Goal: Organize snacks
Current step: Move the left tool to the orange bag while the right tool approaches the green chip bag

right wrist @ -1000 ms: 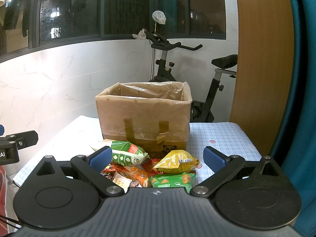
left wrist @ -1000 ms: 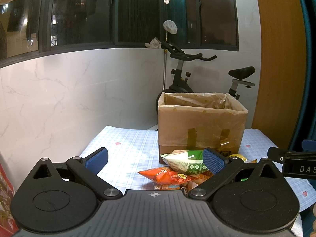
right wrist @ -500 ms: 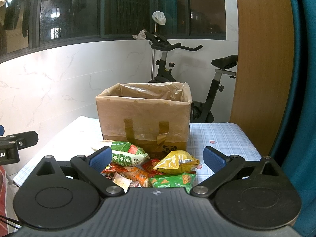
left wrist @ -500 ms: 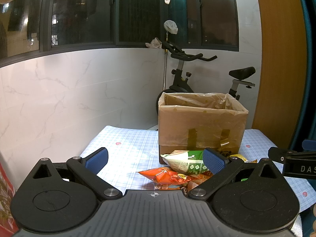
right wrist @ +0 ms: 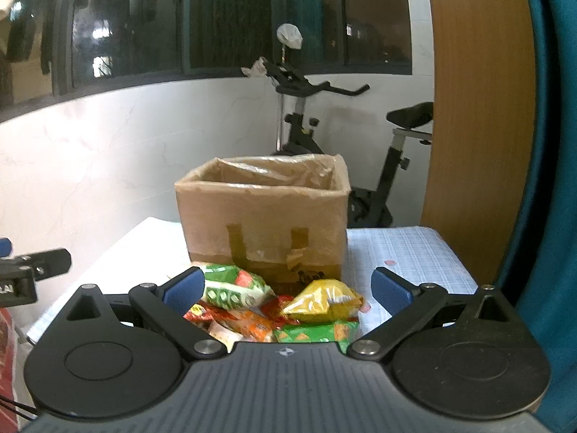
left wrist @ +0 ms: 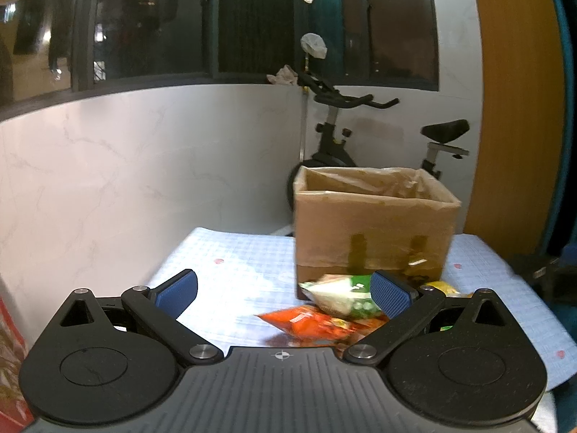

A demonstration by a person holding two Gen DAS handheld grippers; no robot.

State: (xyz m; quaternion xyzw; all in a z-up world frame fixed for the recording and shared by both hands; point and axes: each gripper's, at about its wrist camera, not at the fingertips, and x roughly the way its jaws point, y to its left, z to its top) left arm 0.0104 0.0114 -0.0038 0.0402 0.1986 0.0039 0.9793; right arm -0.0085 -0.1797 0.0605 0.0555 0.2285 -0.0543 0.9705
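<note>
Before the cardboard box [right wrist: 263, 223], snack packets [right wrist: 281, 310] lie heaped; both grippers' fingers [left wrist: 176, 287] [right wrist: 391, 287] spread.

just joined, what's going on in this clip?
A person holds two grippers over a table of snacks. Both the left gripper and the right gripper are open and hold nothing. A pile of snack packets lies in front of an open cardboard box, with a yellow packet and a green-and-white packet on top. No packet shows inside the box from here, so sorting looks barely started.
</note>
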